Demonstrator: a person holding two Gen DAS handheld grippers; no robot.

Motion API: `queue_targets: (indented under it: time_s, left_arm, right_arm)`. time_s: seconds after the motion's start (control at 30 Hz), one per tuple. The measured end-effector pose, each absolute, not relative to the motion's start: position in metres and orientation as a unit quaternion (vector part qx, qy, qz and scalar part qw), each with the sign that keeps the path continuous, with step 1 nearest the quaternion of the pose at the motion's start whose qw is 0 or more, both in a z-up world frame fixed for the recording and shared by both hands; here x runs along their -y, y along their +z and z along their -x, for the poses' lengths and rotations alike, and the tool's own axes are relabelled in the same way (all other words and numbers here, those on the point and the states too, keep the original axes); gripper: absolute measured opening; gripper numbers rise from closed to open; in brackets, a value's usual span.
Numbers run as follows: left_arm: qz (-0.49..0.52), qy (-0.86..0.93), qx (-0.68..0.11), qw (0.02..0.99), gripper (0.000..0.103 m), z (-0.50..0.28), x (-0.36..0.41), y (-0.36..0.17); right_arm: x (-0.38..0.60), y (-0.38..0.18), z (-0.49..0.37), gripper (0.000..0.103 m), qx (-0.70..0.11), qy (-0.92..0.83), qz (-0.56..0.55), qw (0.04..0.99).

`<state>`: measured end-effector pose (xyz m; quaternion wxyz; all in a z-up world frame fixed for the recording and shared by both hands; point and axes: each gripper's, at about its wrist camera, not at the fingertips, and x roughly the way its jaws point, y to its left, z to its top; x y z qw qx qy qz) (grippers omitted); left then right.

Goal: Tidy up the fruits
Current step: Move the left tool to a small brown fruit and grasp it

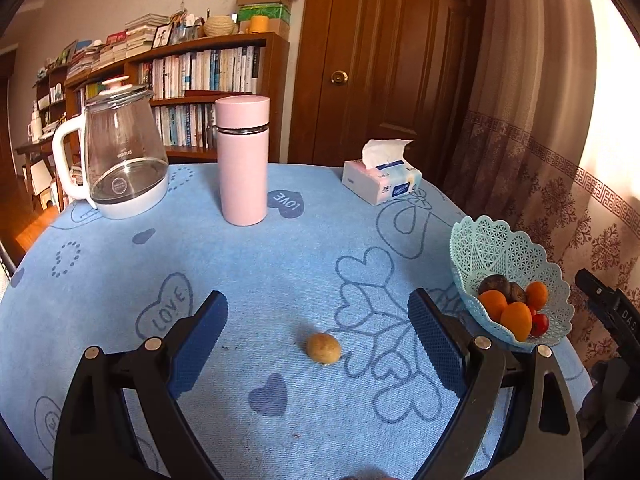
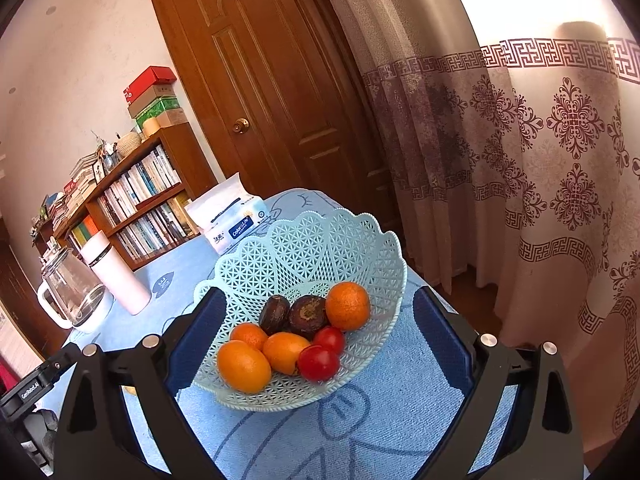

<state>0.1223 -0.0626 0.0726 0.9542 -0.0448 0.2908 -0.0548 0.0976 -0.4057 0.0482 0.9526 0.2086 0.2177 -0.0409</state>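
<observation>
The left gripper (image 1: 318,306) hung over the near part of the round table covered in a light blue cloth printed with hearts (image 1: 248,280), its blue-padded fingers (image 1: 198,344) spread wide with nothing between them. A small, round, yellowish-brown fruit (image 1: 324,348) lay alone on the cloth below the gap between the fingers, touching neither pad. Toward the table's right edge stood a pale turquoise plastic lattice basket with a scalloped rim (image 2: 320,236), and the right gripper (image 2: 318,304) hovered right in front of it, fingers likewise wide apart and flanking the basket without gripping it. Inside the basket lay four orange citrus fruits (image 2: 347,306), two dark brown wrinkled round fruits (image 2: 308,316) and two small red tomatoes (image 2: 319,363), crowded together at its bottom. Near the far edge stood a clear glass kettle with a white handle and base (image 1: 120,152), a tall pink cylindrical flask (image 1: 242,160) beside it, and a soft pack of white tissues (image 1: 382,178) further right.
</observation>
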Motion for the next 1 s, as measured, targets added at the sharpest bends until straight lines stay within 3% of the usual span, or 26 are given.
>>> queue_targets:
  time_s: [0.27, 0.57, 0.8, 1.0]
  left_arm:
    - [0.077, -0.045, -0.310, 0.946, 0.091, -0.128, 0.039, 0.064]
    - [0.038, -0.061, -0.356, 0.932, 0.089, -0.141, 0.059, 0.038]
    - [0.009, -0.071, -0.391, 0.917, 0.076, -0.153, 0.073, 0.023]
    - [0.017, -0.076, -0.429, 0.900, 0.055, -0.168, 0.075, 0.009]
  right_arm:
    - [0.405, 0.049, -0.097, 0.096, -0.215, -0.043, -0.205, 0.954]
    - [0.397, 0.054, -0.093, 0.096, -0.203, -0.043, -0.180, 0.961]
    - [0.391, 0.056, -0.091, 0.096, -0.199, -0.041, -0.164, 0.965]
    - [0.388, 0.057, -0.092, 0.096, -0.202, -0.037, -0.162, 0.965]
